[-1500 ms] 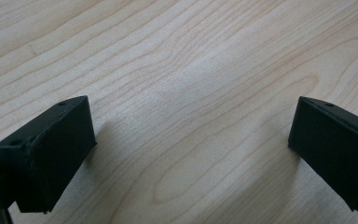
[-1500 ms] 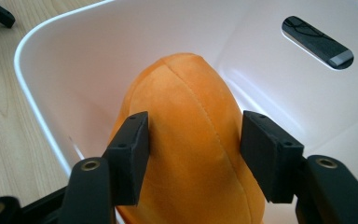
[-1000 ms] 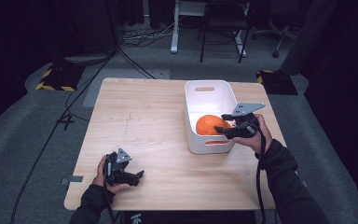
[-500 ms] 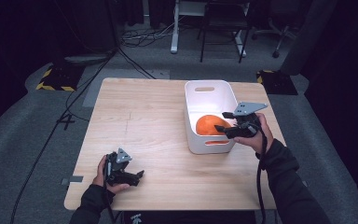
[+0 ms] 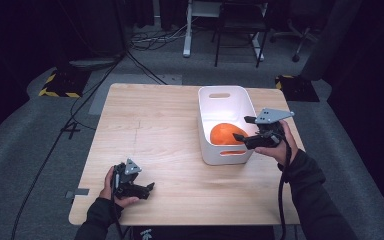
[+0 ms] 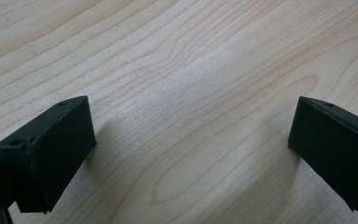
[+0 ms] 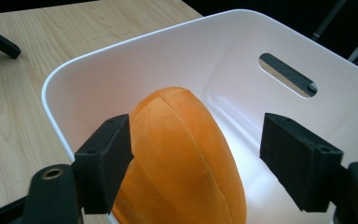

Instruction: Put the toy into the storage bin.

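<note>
The orange plush ball with stitched seams lay inside the white plastic bin with slot handles, which stood on the right half of the pale wooden worktop. We saw the right tool hanging over the bin's near right corner. Its jaws had just been opening: a second earlier they sat close around the ball, and now they stood wide. In the right gripper view the ball sat between them, the left-hand pad just beside the plush and the other pad well clear of it, so nothing was gripped. The ball rested lower in the bin than before. The left tool stayed where it was near the worktop's front left edge, jaws spread wide over bare wood, holding nothing.
</note>
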`<state>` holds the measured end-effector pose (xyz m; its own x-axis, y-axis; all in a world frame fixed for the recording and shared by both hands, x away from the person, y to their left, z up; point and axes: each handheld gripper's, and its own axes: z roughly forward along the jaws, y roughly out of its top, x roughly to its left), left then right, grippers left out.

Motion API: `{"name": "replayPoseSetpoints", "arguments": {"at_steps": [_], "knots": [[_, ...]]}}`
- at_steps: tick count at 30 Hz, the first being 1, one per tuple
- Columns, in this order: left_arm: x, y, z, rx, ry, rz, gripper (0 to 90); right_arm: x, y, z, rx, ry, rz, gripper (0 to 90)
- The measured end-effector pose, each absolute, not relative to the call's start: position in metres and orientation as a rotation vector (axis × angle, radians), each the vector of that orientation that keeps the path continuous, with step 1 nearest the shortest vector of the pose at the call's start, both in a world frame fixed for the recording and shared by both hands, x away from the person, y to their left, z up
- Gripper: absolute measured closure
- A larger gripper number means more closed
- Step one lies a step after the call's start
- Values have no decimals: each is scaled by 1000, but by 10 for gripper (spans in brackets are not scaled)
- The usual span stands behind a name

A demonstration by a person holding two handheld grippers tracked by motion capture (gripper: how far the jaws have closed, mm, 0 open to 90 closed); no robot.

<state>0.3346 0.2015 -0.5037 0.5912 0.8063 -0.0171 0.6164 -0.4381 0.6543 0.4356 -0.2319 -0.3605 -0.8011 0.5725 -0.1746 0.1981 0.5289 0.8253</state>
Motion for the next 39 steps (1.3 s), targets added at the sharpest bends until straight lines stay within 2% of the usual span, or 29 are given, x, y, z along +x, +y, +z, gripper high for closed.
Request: {"name": "replayPoseSetpoints", "arguments": {"at_steps": [7, 39], "knots": [[335, 201, -504, 2199, 1123, 394, 6, 432, -236, -356, 633, 2293, 1183, 224], [335, 201, -504, 2200, 1123, 396, 6, 413, -281, -343, 710, 2171, 1137, 244]]}}
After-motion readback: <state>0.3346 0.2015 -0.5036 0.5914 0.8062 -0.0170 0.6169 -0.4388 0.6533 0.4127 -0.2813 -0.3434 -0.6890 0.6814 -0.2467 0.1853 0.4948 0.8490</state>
